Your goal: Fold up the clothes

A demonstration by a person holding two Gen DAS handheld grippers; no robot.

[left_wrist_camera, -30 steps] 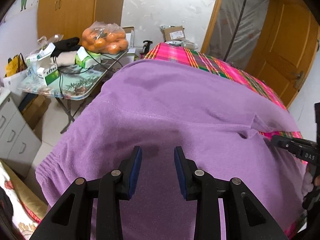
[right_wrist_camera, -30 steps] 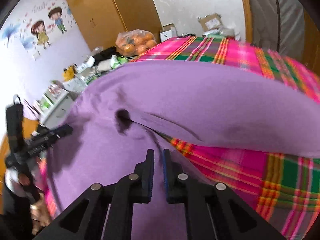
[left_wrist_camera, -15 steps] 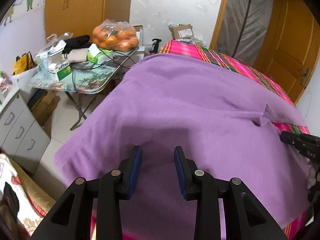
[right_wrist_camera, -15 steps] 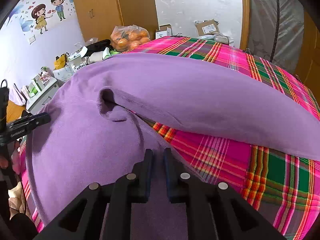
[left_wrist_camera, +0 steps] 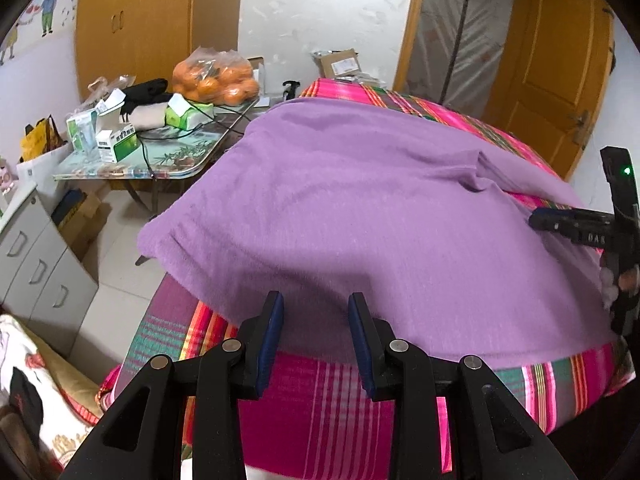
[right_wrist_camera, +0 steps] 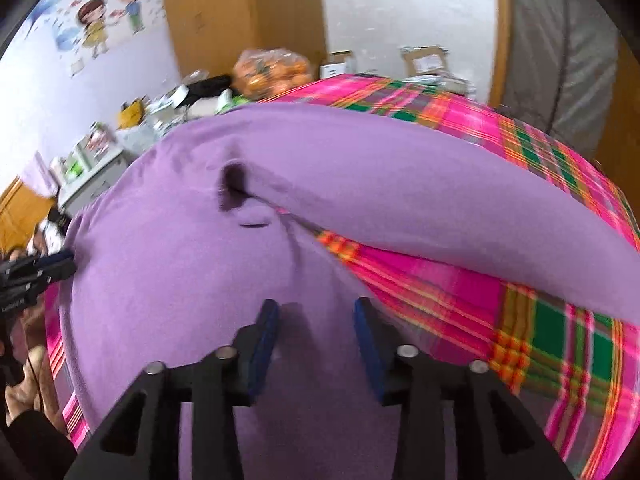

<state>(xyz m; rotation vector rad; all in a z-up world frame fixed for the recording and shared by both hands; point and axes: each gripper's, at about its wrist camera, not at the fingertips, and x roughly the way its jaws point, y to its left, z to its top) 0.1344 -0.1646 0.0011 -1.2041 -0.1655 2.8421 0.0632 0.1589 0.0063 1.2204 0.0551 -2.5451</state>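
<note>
Purple garment [left_wrist_camera: 360, 208] lies spread over my plaid-covered bed [left_wrist_camera: 320, 408], its long axis running away from me toward the far end. My left tool [left_wrist_camera: 316, 336] hangs with fingers apart over its near hem, empty. My right tool [right_wrist_camera: 316, 336] is spread too, above the cloth beside a fold. A cluttered bench [left_wrist_camera: 140, 160] with oranges [left_wrist_camera: 216, 80] stands left.

I see a wooden wardrobe [left_wrist_camera: 156, 28] against the white wall, a cluttered side table [left_wrist_camera: 132, 160], grey drawers [left_wrist_camera: 36, 272] on pale floor tiles, a wooden door [left_wrist_camera: 560, 76] on the right.
</note>
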